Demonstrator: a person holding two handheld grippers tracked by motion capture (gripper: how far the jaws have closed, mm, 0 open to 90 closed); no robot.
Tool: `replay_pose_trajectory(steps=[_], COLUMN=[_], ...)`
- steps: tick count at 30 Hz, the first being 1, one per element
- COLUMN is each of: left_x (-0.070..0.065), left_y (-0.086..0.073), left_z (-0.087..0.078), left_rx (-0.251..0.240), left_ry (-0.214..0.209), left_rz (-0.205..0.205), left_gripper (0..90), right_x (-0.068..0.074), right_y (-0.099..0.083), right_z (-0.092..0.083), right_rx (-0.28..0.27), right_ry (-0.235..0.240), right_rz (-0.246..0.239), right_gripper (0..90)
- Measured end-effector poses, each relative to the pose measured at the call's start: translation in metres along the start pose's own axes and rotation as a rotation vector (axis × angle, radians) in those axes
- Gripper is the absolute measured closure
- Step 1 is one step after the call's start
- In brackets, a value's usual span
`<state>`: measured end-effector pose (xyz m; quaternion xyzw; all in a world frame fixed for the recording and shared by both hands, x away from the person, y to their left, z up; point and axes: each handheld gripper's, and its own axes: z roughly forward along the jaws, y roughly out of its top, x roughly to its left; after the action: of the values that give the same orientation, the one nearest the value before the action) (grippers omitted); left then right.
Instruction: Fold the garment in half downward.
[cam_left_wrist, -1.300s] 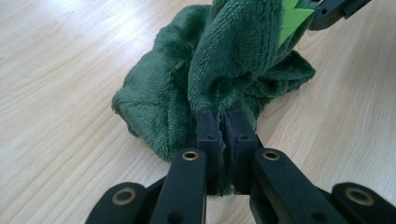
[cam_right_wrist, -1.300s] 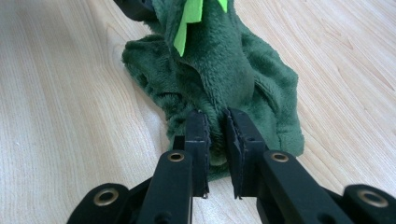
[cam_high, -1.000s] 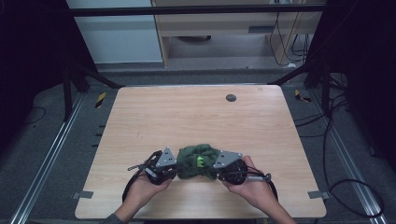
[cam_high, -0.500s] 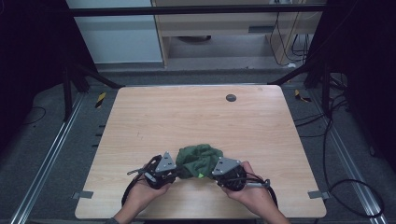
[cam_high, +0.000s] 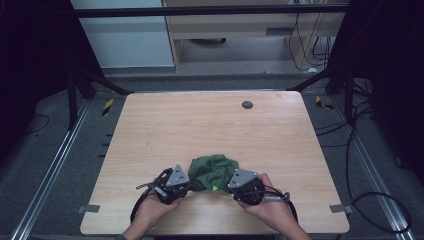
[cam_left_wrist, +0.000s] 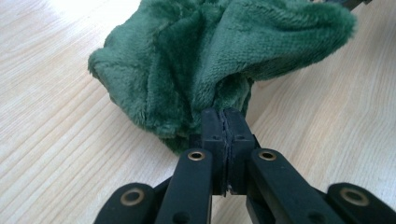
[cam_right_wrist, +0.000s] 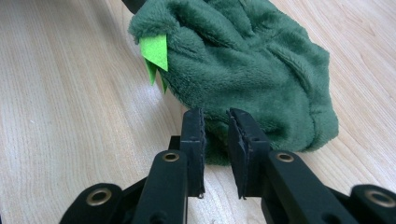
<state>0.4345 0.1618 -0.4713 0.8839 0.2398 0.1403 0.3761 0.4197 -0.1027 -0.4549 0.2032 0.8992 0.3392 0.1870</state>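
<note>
That bunched-up green fleece cloth at the table's 6 o'clock edge looks soft, light and floppy, left gripper clamped on its hem, right gripper parted, so grab hems.

A bunched cloth lies on the tabletop near its front edge, about midway across. My left gripper sits at the cloth's left side, touching it, and my right gripper sits at its right side. Both my hands rest just behind them, toward me. A small round disc lies far back on the tabletop, well apart from the cloth.
</note>
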Motion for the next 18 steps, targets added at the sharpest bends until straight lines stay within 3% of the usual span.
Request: replay_pose_trajectory(steps=[8, 12, 18], left_x=[0.002, -0.001, 0.002], left_y=[-0.008, -0.014, -0.021], left_z=[-0.003, -0.008, -0.012], left_rx=[-0.002, -0.017, -0.036], left_ry=[0.020, 0.047, 0.081], left_rz=[-0.015, -0.013, -0.050], left_gripper=[87.6, 78.4, 64.6], right_x=[0.000, 0.000, -0.001], right_y=[-0.001, -0.002, -0.004], right_z=[-0.002, -0.003, -0.004], right_rx=[-0.001, -0.001, 0.008], right_ry=[-0.001, -0.003, -0.012], right_rz=[0.004, 0.006, 0.020], right_gripper=[74.1, 71.3, 65.7])
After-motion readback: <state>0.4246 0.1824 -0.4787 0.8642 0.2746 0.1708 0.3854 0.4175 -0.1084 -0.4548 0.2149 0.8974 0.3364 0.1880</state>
